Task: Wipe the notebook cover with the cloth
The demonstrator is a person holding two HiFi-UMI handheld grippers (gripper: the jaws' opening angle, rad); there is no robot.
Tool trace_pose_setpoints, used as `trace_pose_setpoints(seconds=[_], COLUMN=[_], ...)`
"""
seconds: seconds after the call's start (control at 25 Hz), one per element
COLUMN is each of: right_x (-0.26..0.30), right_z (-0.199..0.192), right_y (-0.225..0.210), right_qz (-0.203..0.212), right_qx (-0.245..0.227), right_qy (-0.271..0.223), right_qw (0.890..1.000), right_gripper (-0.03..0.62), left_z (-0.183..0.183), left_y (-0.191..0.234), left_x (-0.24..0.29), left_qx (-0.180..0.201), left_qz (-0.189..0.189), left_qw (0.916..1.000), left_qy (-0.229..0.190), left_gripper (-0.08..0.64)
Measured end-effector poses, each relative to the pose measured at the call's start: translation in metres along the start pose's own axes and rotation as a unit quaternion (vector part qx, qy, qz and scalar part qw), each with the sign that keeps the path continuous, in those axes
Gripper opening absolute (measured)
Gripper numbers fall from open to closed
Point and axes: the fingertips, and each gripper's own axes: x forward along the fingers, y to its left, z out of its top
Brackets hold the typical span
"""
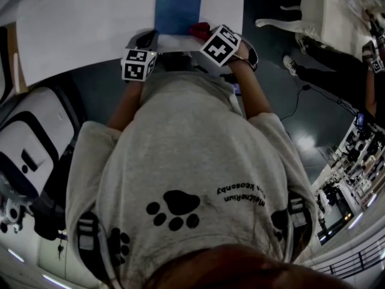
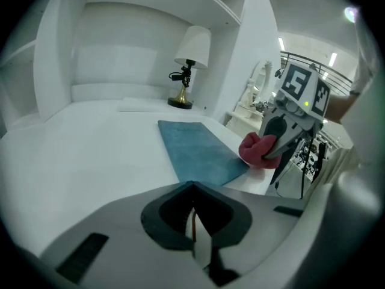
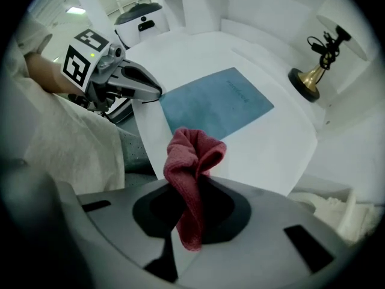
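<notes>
A blue notebook (image 1: 178, 8) (image 2: 195, 149) (image 3: 213, 104) lies flat on the white table (image 1: 78, 29). My left gripper (image 1: 147, 40) (image 2: 194, 188) (image 3: 157, 94) sits at the notebook's near corner, jaws together on that corner. A bunched red cloth (image 1: 200, 29) (image 2: 255, 149) (image 3: 191, 161) hangs from my right gripper (image 1: 207, 36) (image 3: 186, 188) (image 2: 277, 146), which is shut on it. The cloth is beside the notebook's near right corner, close to the table's front edge. Whether it touches the table I cannot tell.
A brass lamp with a white shade (image 2: 189, 65) (image 3: 319, 59) stands at the table's far end, against white shelf walls. A white wheeled machine (image 1: 30, 143) stands on the floor to my left. A white ornate chair (image 1: 301, 11) and another person's legs (image 1: 337, 65) are to my right.
</notes>
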Motion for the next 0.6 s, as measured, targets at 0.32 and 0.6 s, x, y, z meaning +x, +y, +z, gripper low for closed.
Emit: trace_pose_setpoints(seconds=[0.32, 0.6], right_x=[-0.031, -0.095], right_z=[0.005, 0.040], right_y=[-0.013, -0.038], right_qz=[-0.040, -0.142], right_qx=[0.088, 0.114], right_qy=[-0.096, -0.237], right_qw=[0.991, 0.954], right_gripper=[0.060, 0.060], left_z=[0.017, 0.075], left_y=[-0.007, -0.011], left_x=[-0.005, -0.026], left_qx=[0.010, 0.043], left_qz=[-0.008, 0.005], left_qw=[0.9998, 0.9954], left_qy=[-0.016, -0.086], left_gripper=[0.012, 0.012])
